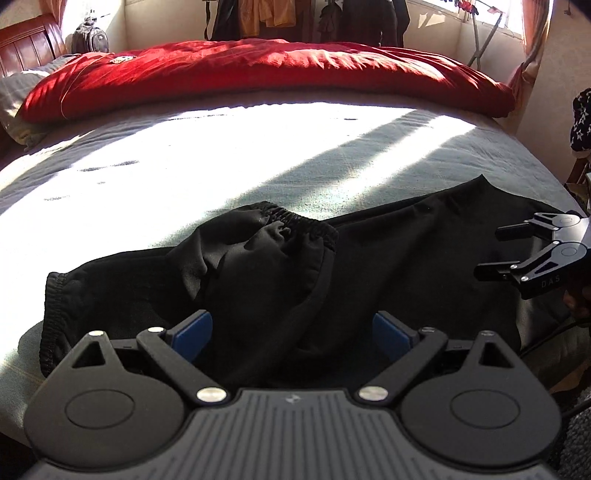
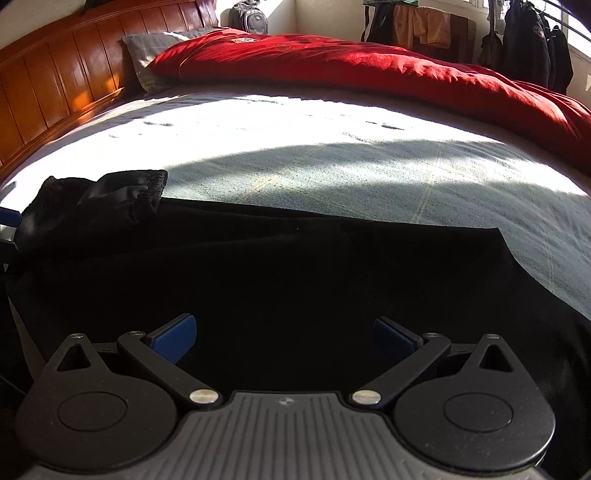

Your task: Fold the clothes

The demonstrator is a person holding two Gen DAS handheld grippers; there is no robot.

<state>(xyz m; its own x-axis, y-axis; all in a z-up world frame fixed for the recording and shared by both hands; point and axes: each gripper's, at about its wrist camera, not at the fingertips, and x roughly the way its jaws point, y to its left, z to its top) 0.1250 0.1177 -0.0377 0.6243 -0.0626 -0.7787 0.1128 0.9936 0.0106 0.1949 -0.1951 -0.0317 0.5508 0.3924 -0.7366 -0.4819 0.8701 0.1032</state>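
Note:
A pair of black trousers (image 1: 280, 273) lies across the near edge of the bed, its elastic waistband (image 1: 295, 218) bunched and folded over toward the middle. My left gripper (image 1: 291, 336) hovers open just above the dark cloth, blue pads wide apart, nothing between them. In the left wrist view the right gripper (image 1: 495, 251) enters from the right edge, open, over the trousers' right part. In the right wrist view my right gripper (image 2: 284, 339) stands open over the flat black trousers (image 2: 295, 280), with the gathered waistband (image 2: 129, 192) at the upper left.
The bed (image 1: 221, 162) has a pale grey cover with strong sun patches. A red quilt (image 1: 258, 74) lies along its far side, by a grey pillow (image 2: 147, 48). A wooden headboard (image 2: 55, 85) runs at the left. Clothes (image 1: 266, 18) hang by the window beyond.

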